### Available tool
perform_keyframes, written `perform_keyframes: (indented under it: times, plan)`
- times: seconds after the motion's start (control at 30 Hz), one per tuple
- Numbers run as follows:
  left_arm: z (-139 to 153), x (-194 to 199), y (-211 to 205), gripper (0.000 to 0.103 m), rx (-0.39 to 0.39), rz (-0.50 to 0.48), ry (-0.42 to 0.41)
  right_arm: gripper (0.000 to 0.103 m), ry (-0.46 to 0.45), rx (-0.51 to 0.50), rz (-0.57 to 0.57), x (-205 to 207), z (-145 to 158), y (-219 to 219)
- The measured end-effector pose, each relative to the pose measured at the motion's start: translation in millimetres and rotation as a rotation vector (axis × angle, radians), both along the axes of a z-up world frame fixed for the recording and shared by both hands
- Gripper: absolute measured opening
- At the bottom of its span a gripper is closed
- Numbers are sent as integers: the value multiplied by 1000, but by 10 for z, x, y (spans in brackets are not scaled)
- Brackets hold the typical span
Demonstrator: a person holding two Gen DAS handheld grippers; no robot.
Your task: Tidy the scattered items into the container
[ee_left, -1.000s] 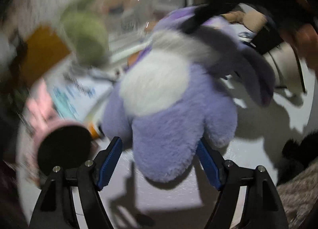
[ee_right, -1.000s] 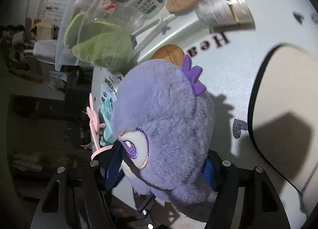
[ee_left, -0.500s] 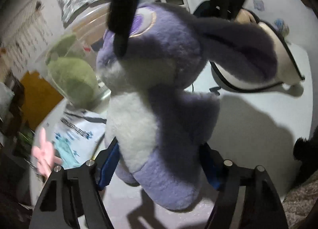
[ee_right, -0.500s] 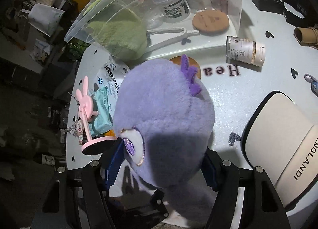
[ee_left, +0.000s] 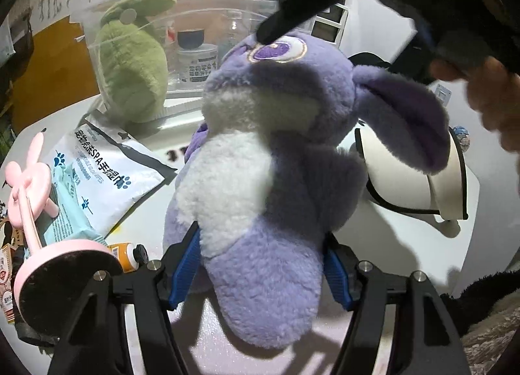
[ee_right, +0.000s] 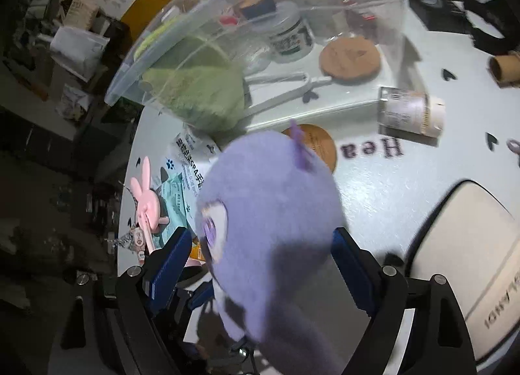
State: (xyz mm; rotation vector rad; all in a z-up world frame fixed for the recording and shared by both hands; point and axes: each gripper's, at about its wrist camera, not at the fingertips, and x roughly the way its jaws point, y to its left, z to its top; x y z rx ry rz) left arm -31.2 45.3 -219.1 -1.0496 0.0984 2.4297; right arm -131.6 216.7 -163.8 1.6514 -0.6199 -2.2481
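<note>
- Two grippers clamp one purple plush toy (ee_left: 273, 160), held up off the white table (ee_left: 406, 271), and the left wrist view shows it lengthwise: the left gripper (ee_left: 260, 274) pinches the lower body between its blue pads, the white belly faces the camera, and the head with its embroidered eye points up and away. The right gripper's black fingers (ee_left: 292, 17) come down onto the head from above, with a hand (ee_left: 487, 95) behind them.
- Beyond the toy in that view stands the clear container (ee_left: 201, 17), already holding a green plush (ee_left: 133, 63) and a white jar (ee_left: 198, 66). A pink rabbit stand (ee_left: 29, 186), a white pouch (ee_left: 107, 176) and a teal packet (ee_left: 71, 215) lie on the table to the left.
- From the right wrist view, the right gripper (ee_right: 260, 264) grips the toy's head, which fills the gap between its pads; the picture is somewhat blurred. The container sits ahead and slightly left, its rim tilted toward the camera, with a cork coaster (ee_right: 349, 59) inside.
- The toy's long axis runs from the left gripper at the feet to the right gripper at the head, and the head end lies nearer the container. My judgement is that putting it in turns on leading head-first over the near rim beside the green plush.
</note>
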Motion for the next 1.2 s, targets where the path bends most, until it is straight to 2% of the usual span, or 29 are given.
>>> perform_keyframes:
  times: [0.17, 0.27, 0.4, 0.5, 0.6, 0.67, 0.83, 1.03, 1.13, 1.2]
  plan:
    - [-18, -63, -133, 66, 52, 30, -29, 87, -127, -35, 31, -294, -168, 31]
    - [-72, -67, -157, 66, 48, 24, -43, 87, -220, -52, 33, -423, -312, 139]
    - [-133, -40, -137, 66, 36, 10, -55, 87, -312, -131, -22, -428, -529, 367]
    - [-165, -100, -192, 66, 69, 26, -89, 90, -378, -218, -110, -371, -762, 540]
    - [-219, -138, -259, 62, 113, 48, -149, 91, -399, -301, -153, -330, -926, 602]
    - [-260, -141, -278, 62, 124, 54, -179, 93, -399, -338, -161, -316, -1016, 607]
    - [-291, -109, -231, 61, 121, 49, -206, 95, -377, -357, -138, -342, -1079, 574]
    - [-307, -98, -244, 61, 113, 69, -234, 95, -282, -297, -18, -311, -863, 385]
    - [-275, -92, -259, 64, 74, 89, -224, 94, -226, -260, 53, -291, -737, 263]
    - [-208, -50, -261, 68, 28, 102, -190, 87, -189, -235, 100, -277, -652, 182]
